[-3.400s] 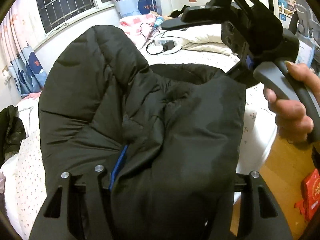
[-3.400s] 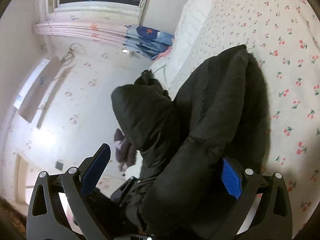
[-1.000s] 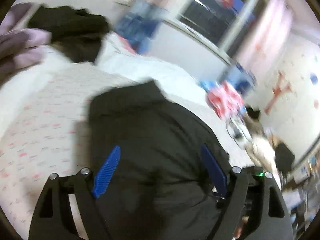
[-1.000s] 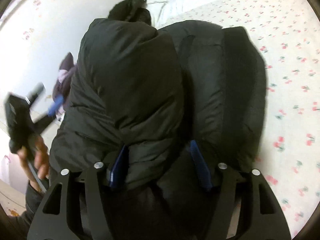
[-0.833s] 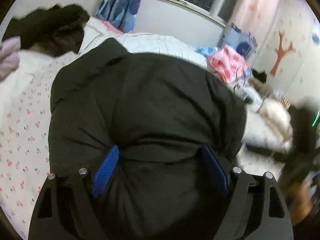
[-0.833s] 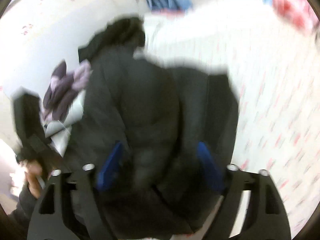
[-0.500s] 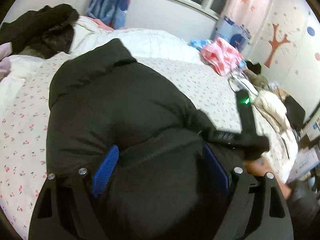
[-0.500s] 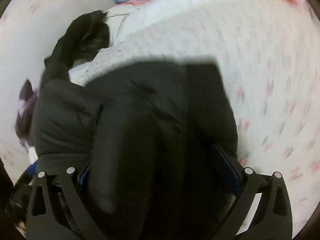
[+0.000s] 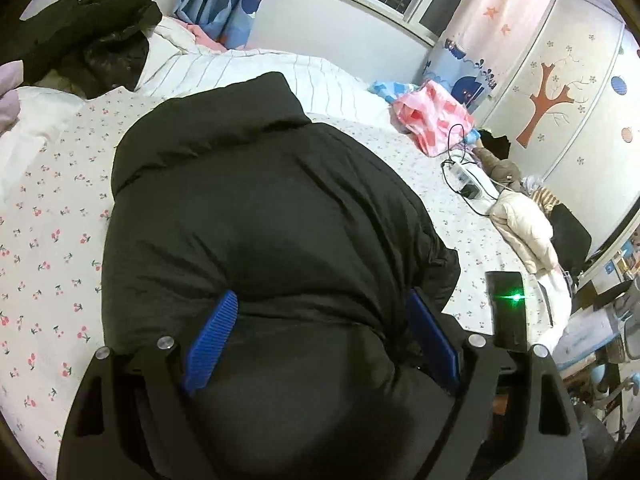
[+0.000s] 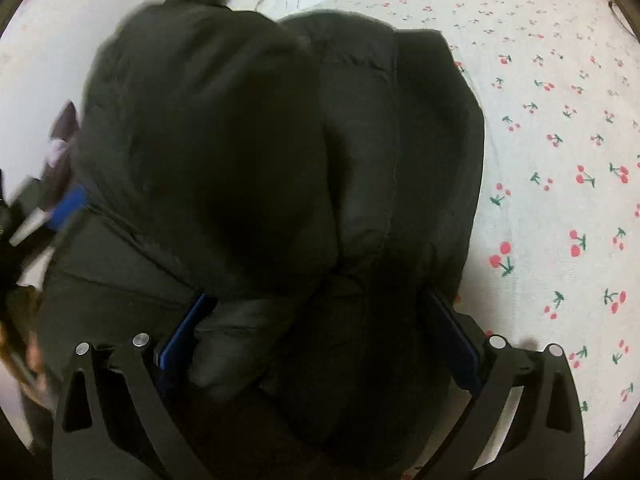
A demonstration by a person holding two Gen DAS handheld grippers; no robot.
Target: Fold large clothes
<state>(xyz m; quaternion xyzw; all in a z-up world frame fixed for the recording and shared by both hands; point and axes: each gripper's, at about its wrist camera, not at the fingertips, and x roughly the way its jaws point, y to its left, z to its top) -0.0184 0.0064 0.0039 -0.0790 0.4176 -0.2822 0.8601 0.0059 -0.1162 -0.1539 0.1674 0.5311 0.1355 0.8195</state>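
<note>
Evidently, the bulky black padded jacket [image 9: 260, 216] is bundled into a thick folded mound on the cherry-print bed sheet [image 9: 52, 240], filling the middle of both wrist views. It is judged to be kept doubled so that its puffy layers do not spring apart. Its long axis runs from the bottom of the left wrist frame toward the upper left, where the collar edge points at the striped white duvet [image 9: 256, 68].

The left gripper [image 9: 320, 340] is set wide around a fat roll of the jacket, and the blue pads [image 9: 212, 334] appear to press into the fabric. The jaws of the right gripper [image 10: 320, 332] have just been opening; jacket folds lie between them, yet no firm pinch is seen. A pink bag [image 9: 430, 120] and a cream garment [image 9: 524, 228] lie well apart at the right.
</note>
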